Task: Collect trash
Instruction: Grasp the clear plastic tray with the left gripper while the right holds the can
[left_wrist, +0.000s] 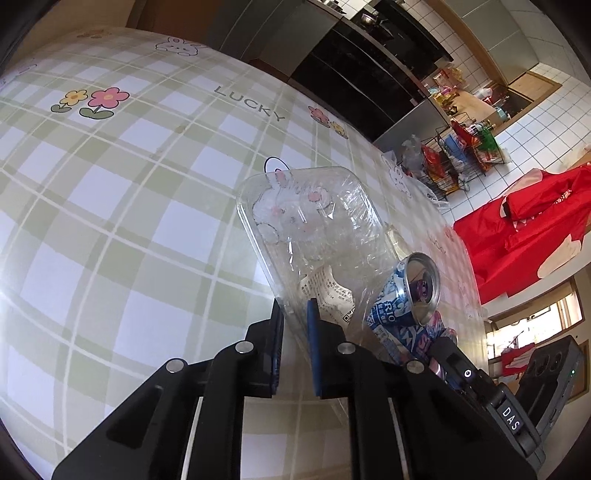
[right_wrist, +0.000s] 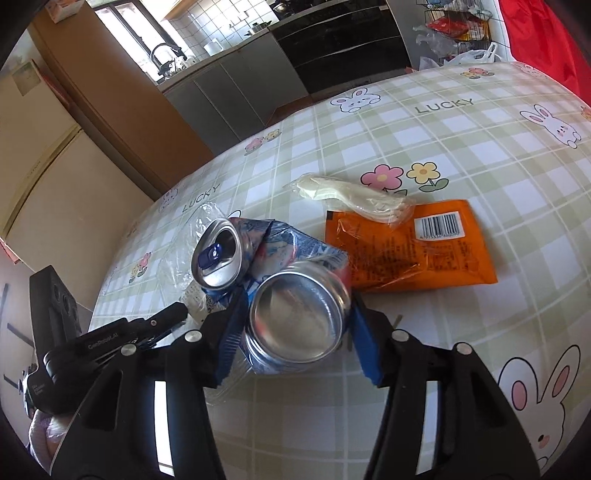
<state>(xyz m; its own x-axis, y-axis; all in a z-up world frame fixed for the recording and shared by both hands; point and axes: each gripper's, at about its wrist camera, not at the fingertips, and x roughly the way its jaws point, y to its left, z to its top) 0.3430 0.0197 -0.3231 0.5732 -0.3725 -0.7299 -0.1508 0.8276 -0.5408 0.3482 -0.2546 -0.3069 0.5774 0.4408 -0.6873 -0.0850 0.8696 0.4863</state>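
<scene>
My left gripper (left_wrist: 295, 314) is shut on the rim of a clear plastic tray (left_wrist: 314, 225) and holds it tilted above the table. A crumpled paper receipt (left_wrist: 328, 291) lies inside the tray. My right gripper (right_wrist: 295, 306) is shut on a crushed blue and white drink can (right_wrist: 291, 317) and holds it beside the tray; the can also shows in the left wrist view (left_wrist: 406, 299). An orange snack packet (right_wrist: 410, 247) and a wrapped white plastic fork (right_wrist: 354, 195) lie on the table beyond the can.
The table wears a green checked cloth (left_wrist: 110, 206) with bunnies and flowers. Kitchen cabinets (right_wrist: 236, 85) and a wire rack (left_wrist: 461, 155) of bags stand past the table. A red cloth (left_wrist: 535, 221) lies on the floor to the right.
</scene>
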